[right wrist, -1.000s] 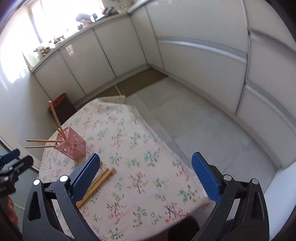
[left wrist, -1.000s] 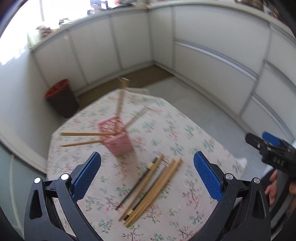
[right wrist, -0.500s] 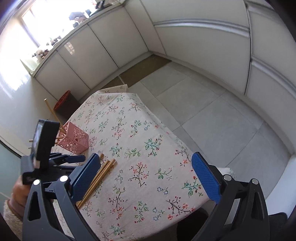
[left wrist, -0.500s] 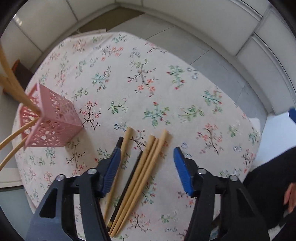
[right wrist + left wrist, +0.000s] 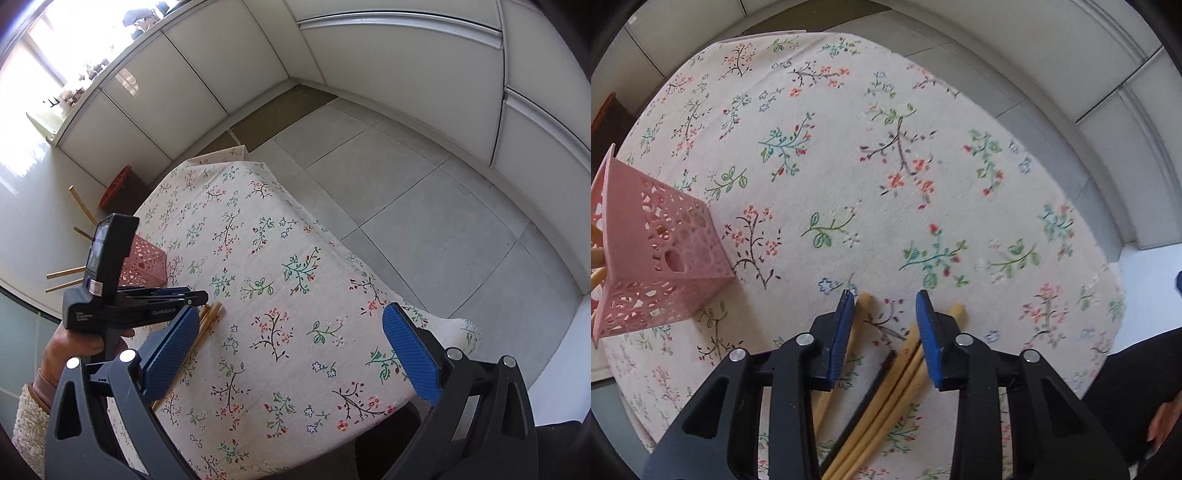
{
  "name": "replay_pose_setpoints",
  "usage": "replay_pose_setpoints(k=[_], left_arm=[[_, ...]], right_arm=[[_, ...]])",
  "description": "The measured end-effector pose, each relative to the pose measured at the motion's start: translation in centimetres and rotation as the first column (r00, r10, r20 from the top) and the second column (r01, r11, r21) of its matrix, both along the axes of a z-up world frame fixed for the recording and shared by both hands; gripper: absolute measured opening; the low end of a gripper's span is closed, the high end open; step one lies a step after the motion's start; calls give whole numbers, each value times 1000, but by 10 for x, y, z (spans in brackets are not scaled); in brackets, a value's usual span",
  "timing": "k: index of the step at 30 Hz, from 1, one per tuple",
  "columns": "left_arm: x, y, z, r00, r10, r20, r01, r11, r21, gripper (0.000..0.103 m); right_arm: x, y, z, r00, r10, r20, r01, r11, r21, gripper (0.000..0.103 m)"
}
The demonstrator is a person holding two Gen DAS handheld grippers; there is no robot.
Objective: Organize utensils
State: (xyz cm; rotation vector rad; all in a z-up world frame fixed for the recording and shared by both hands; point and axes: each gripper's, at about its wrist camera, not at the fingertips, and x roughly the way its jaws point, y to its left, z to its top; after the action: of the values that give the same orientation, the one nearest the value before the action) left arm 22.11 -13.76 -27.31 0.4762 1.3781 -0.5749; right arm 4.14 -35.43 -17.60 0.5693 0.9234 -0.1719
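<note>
Several wooden chopsticks (image 5: pixel 901 373) and one dark chopstick (image 5: pixel 877 380) lie in a loose bundle on the floral tablecloth (image 5: pixel 849 166). My left gripper (image 5: pixel 884 306) points straight down over their upper ends, its jaws closing. The dark stick and part of the wooden bundle lie between the blue pads (image 5: pixel 842 332), which do not visibly press on them. A pink lattice holder (image 5: pixel 665 258) stands to the left with wooden chopsticks (image 5: pixel 64 274) sticking out of it. My right gripper (image 5: pixel 290 312) hangs wide open and empty above the table's near side, with the left gripper (image 5: pixel 192 297) at its left.
The tablecloth's right edge (image 5: pixel 332 240) drops to a grey tiled floor (image 5: pixel 424 184). A dark bin with a red rim (image 5: pixel 118 184) stands beyond the table by white cabinets (image 5: pixel 166 92). A hand (image 5: pixel 74 343) holds the left gripper's handle.
The left gripper has come down from high above the table onto the chopstick bundle, and its jaws have narrowed from wide open. The right gripper has dipped slightly and tilted downward.
</note>
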Motion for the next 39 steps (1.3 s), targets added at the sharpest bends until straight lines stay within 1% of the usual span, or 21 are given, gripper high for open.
replay_pose_setpoints(k=[1, 2, 4, 5, 8, 10, 14, 16, 17, 18, 19, 20, 21, 22, 23, 24, 26, 28, 30, 34, 39], left_arm=[[-1, 1, -4, 1000, -6, 5, 6, 1000, 22, 32], [-2, 3, -6, 1000, -11, 11, 11, 1000, 27, 31], [-4, 9, -5, 1000, -11, 23, 11, 999, 31, 23], [-6, 12, -4, 999, -11, 34, 10, 999, 42, 12], [-17, 24, 2, 996, -16, 89, 11, 998, 60, 11], [-28, 32, 11, 992, -18, 121, 11, 998, 59, 10], [-49, 58, 46, 980, 23, 199, -25, 1000, 9, 9], [-65, 65, 61, 972, 50, 229, -46, 999, -23, 7], [-72, 75, 73, 966, 73, 248, -63, 997, -49, 7], [-76, 72, 83, 962, 91, 258, -76, 995, -68, 7], [-82, 82, 89, 957, 108, 270, -87, 992, -87, 7], [-89, 92, 98, 949, 126, 289, -99, 989, -108, 7], [-88, 95, 102, 944, 141, 298, -107, 986, -126, 7], [-96, 98, 108, 940, 151, 304, -113, 984, -139, 7], [-102, 106, 115, 935, 165, 314, -120, 980, -157, 7], [-105, 99, 119, 932, 170, 321, -121, 979, -166, 7], [-114, 108, 130, 926, 173, 335, -113, 975, -193, 7], [-118, 113, 135, 924, 172, 341, -103, 972, -213, 7], [-117, 113, 135, 921, 173, 348, -98, 970, -224, 7], [-115, 122, 136, 918, 187, 350, -104, 964, -244, 7], [-113, 133, 142, 908, 219, 357, -127, 956, -263, 7]], right_arm=[[0, 1, 0, 1000, 0, -1, 0, 1000, 0, 96], [1, 1, -1, 1000, 0, -4, 0, 1000, 1, 96], [3, 2, -3, 1000, -3, -16, 3, 1000, 11, 96], [5, 2, -5, 1000, -4, -26, 5, 1000, 18, 96], [14, 8, -15, 997, -9, -82, 13, 999, 48, 96], [27, 17, -27, 991, 2, -134, 9, 996, 85, 96], [55, 39, -52, 974, 12, -228, 24, 988, 155, 96], [68, 48, -64, 963, 5, -268, 57, 973, 222, 96], [74, 52, -70, 956, 2, -293, 77, 963, 257, 96], [79, 56, -75, 951, 3, -310, 89, 955, 284, 93], [86, 60, -80, 943, -1, -333, 107, 948, 301, 85], [91, 65, -83, 935, -13, -354, 124, 948, 293, 82], [97, 69, -85, 930, -23, -366, 136, 948, 287, 75], [102, 73, -87, 924, -35, -381, 151, 949, 278, 66], [106, 77, -90, 917, -49, -395, 168, 947, 273, 61], [110, 80, -93, 909, -57, -413, 182, 946, 269, 53], [115, 85, -93, 900, -84, -428, 201, 951, 235, 52], [121, 93, -89, 898, -94, -429, 193, 962, 193, 43], [128, 100, -90, 887, -100, -451, 187, 970, 154, 43], [135, 114, -89, 869, -113, -482, 157, 986, 52, 37], [145, 132, -90, 858, -140, -495, 148, 989, -24, 37]])
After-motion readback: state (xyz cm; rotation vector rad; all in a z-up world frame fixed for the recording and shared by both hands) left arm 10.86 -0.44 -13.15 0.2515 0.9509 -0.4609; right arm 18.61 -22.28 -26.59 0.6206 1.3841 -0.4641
